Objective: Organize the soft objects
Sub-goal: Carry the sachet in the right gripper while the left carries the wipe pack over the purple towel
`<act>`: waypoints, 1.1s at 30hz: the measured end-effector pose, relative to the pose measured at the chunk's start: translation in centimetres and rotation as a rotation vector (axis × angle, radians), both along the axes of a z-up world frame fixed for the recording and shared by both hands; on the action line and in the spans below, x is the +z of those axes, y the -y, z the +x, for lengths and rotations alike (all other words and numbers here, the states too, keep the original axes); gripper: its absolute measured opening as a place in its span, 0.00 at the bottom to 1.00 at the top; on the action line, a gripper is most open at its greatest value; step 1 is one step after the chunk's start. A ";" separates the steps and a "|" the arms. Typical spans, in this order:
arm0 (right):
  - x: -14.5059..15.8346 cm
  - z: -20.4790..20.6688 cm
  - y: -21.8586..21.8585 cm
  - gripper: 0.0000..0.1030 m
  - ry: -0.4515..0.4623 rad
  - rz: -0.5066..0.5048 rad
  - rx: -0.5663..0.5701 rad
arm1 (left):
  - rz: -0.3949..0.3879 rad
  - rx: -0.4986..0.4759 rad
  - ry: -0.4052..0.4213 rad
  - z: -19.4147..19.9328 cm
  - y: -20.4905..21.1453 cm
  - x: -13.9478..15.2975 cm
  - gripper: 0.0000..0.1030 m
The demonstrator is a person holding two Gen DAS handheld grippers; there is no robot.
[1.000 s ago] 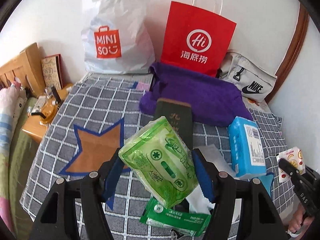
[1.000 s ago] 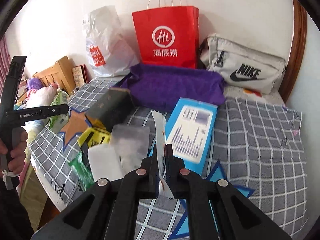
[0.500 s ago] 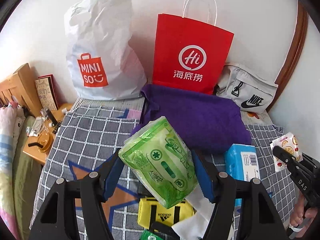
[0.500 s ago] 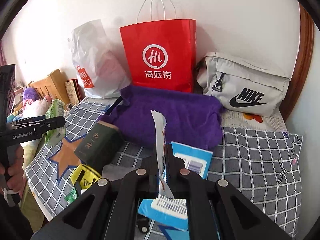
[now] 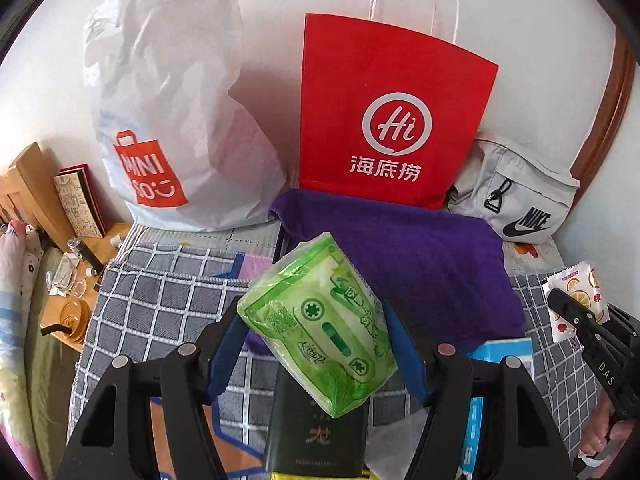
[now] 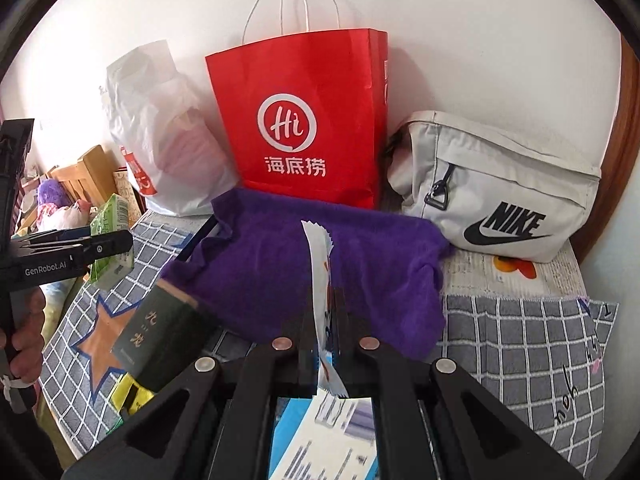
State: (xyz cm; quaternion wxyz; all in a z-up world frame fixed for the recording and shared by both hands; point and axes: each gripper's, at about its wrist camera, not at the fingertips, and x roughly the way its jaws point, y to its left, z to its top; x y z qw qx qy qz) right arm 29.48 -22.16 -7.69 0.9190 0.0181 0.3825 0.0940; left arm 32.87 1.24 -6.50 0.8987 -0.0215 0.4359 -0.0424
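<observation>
Green plastic wraps the soft tissue pack clamped between the blue pads of the left tool, which holds it tilted in the air above a dark green box lying on the grey checked cloth. Just right of that box a blue packet peeks out. The right tool is pinched tight on a thin white sachet that stands upright between its fingers, printed with fruit on its flat face. Beyond both tools a purple towel lies spread across the cloth. Against the white wall behind it stand a white plastic bag, a red paper bag and a grey waist bag.
</observation>
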 end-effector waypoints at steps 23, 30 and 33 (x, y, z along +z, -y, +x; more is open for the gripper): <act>-7.0 12.0 1.7 0.05 -0.157 -0.047 0.038 | 0.004 -0.046 -0.111 11.5 2.3 -5.2 0.64; -9.4 14.0 2.0 0.05 -0.229 -0.058 0.061 | 0.006 -0.046 -0.180 13.8 2.3 -7.9 0.64; -10.1 14.8 2.4 0.05 -0.255 -0.036 0.079 | 0.005 -0.054 -0.193 14.6 2.6 -8.6 0.64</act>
